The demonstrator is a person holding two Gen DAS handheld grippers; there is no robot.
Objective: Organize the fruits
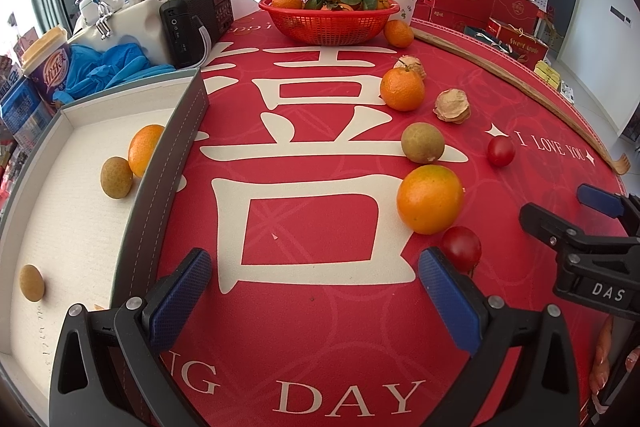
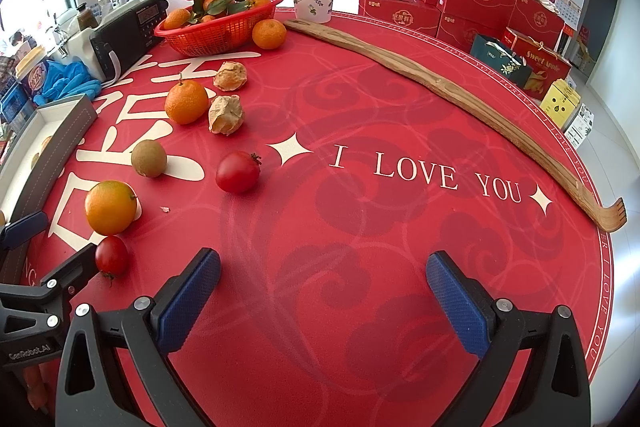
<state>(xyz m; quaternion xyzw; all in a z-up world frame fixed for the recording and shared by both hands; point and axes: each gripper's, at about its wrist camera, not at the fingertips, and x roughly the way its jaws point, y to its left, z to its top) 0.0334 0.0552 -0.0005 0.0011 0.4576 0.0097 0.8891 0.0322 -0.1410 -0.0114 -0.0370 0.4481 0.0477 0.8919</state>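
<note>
1. On the red mat (image 2: 360, 99) most of the loose fruit sits unsorted; largest thing in play is the tray (image 1: 72, 211) at the left edge, already holding one orange and two small brown fruits.
2. Left gripper (image 1: 316, 291) – jaws spread wide, holding nothing, hovering low over the mat between the tray wall and the nearest fruit. Right gripper (image 2: 324, 291) – also wide apart and empty, over bare mat, well away from any fruit.
3. Orange (image 1: 430, 199) lies near the left gripper's right finger; a second orange (image 1: 402, 89) lies farther back.
4. Brown fruit (image 1: 422, 142) sits between those two oranges.
5. Tomato (image 1: 461, 248) is just beside the left gripper's right pad, touching or nearly touching the near orange; another tomato (image 1: 500, 151) is off to the right.
6. Step, as I read it: between picks, sorting partly done. Next move likely calls for the left gripper to shift right, straddle the near tomato or orange, close gently – the round fruit could roll – then carry it over the tray wall.
</note>
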